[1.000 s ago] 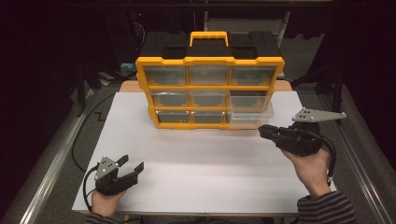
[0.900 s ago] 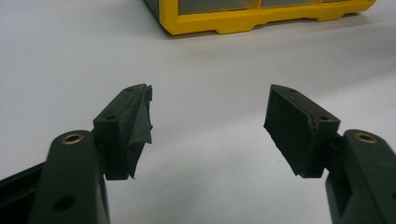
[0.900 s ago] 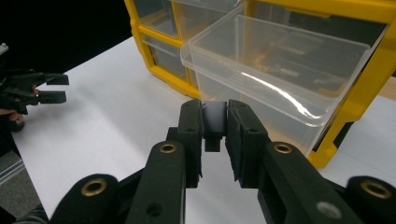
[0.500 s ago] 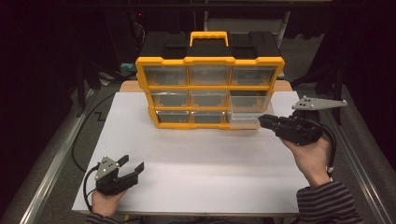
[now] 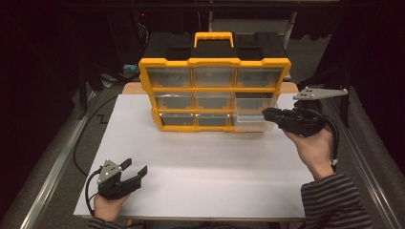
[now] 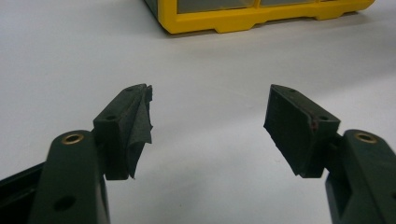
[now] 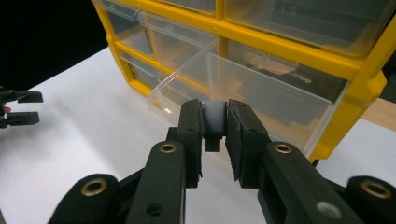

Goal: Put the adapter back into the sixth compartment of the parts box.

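Note:
A yellow organizer [image 5: 213, 61] with clear drawers and a black top stands at the back of the white board [image 5: 215, 171]. Its bottom right drawer [image 5: 250, 122] is pulled out; in the right gripper view this drawer [image 7: 261, 93] sits just beyond the jaws. My right gripper [image 5: 265, 113] hovers at the drawer's right front corner. The right gripper [image 7: 215, 119] is shut, with a small grey piece pinched between its pads; I cannot tell what it is. My left gripper [image 5: 136, 166] rests open and empty near the board's front left. In its own view the left gripper [image 6: 210, 121] faces the organizer's base [image 6: 261, 18].
Metal rails run along both sides of the table [image 5: 57, 162]. A black cable [image 5: 88, 129] trails off the board's left edge. The wide stretch of white board in front of the organizer is bare. The surroundings are dark.
My right gripper has risen and drawn a little farther back beside the open drawer, jaws unchanged. The left gripper has stayed put.

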A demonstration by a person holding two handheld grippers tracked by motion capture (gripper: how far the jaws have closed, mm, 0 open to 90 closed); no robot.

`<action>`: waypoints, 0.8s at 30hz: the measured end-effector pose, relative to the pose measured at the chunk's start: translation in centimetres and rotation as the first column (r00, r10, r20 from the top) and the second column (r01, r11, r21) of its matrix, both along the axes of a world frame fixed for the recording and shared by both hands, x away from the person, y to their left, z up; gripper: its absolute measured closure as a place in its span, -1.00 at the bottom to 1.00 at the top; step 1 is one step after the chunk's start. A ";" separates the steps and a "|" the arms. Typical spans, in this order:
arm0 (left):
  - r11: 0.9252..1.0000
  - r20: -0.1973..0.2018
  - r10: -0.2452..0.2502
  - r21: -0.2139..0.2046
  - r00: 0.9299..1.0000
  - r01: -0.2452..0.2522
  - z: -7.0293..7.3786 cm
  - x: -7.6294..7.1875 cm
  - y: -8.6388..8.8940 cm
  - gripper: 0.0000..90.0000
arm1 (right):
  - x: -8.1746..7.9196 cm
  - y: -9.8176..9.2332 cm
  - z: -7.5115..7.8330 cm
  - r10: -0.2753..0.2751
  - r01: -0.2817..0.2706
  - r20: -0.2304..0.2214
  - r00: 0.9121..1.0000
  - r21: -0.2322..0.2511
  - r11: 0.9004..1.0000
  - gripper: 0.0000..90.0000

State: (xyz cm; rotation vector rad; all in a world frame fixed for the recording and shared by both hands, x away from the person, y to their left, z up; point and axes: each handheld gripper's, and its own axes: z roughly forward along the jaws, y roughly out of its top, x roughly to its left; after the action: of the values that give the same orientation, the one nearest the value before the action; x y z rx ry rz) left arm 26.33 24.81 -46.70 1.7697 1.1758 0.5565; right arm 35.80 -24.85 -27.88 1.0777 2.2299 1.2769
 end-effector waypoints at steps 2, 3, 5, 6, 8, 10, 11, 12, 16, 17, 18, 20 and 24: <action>1.000 0.000 0.000 0.000 1.000 0.000 0.0 0.0 0.0 -0.28 | 0.4 0.1 0.0 -0.007 0.007 -0.002 1.000 -0.006 1.000 0.71; 1.000 0.000 0.000 0.001 1.000 0.000 0.0 0.0 0.0 -0.28 | 0.9 0.2 0.0 -0.016 0.016 -0.007 1.000 -0.007 1.000 0.71; 1.000 0.000 0.000 0.000 1.000 0.000 0.0 0.0 0.0 -0.28 | 1.1 0.2 0.0 -0.020 0.020 -0.010 1.000 -0.006 1.000 0.71; 1.000 0.000 0.000 0.000 1.000 0.000 0.0 0.0 0.0 -0.28 | 1.3 0.2 0.0 -0.022 0.022 -0.007 1.000 -0.010 1.000 0.71; 1.000 0.000 0.000 0.001 1.000 0.000 0.0 0.0 0.0 -0.28 | 1.6 0.3 -0.1 -0.031 0.030 -0.009 0.999 -0.008 1.000 0.71; 1.000 0.001 0.000 0.001 1.000 0.000 0.0 0.0 0.0 -0.28 | 2.0 0.4 -0.1 -0.039 0.039 -0.007 0.999 -0.011 0.999 0.71; 1.000 0.000 -0.002 0.003 1.000 0.002 0.0 0.0 0.0 -0.28 | 2.2 0.5 -0.1 -0.042 0.042 -0.009 0.999 -0.014 0.999 0.71; 1.000 0.001 -0.003 0.003 1.000 0.003 0.0 0.0 0.0 -0.28 | 2.3 0.5 -0.2 -0.046 0.046 -0.014 0.999 -0.013 0.999 0.71; 1.000 0.001 -0.003 0.002 1.000 0.003 0.0 0.0 0.0 -0.28 | 2.9 0.8 -0.4 -0.056 0.055 -0.021 0.998 -0.041 0.998 0.71; 1.000 0.001 -0.003 0.002 1.000 0.003 0.0 0.0 0.0 -0.28 | 3.1 0.9 -0.5 -0.058 0.056 -0.024 0.998 -0.045 0.997 0.71; 1.000 0.001 -0.003 0.002 1.000 0.003 0.0 0.0 0.0 -0.28 | 3.2 0.9 -0.6 -0.059 0.058 -0.024 0.998 -0.046 0.997 0.71; 1.000 0.002 -0.004 0.002 1.000 0.004 0.0 0.0 0.0 -0.28 | 3.5 0.9 -0.7 -0.059 0.057 -0.034 0.998 -0.053 0.997 0.70; 1.000 0.001 -0.005 0.002 1.000 0.005 0.0 0.0 0.0 -0.28 | 3.8 1.1 -0.9 -0.064 0.061 -0.042 0.997 -0.069 0.996 0.70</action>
State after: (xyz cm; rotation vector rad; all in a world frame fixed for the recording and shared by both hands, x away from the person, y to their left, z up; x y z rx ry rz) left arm 26.30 24.79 -46.68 1.7729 1.1704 0.5564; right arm 39.63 -23.80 -28.82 1.1522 2.2359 1.1543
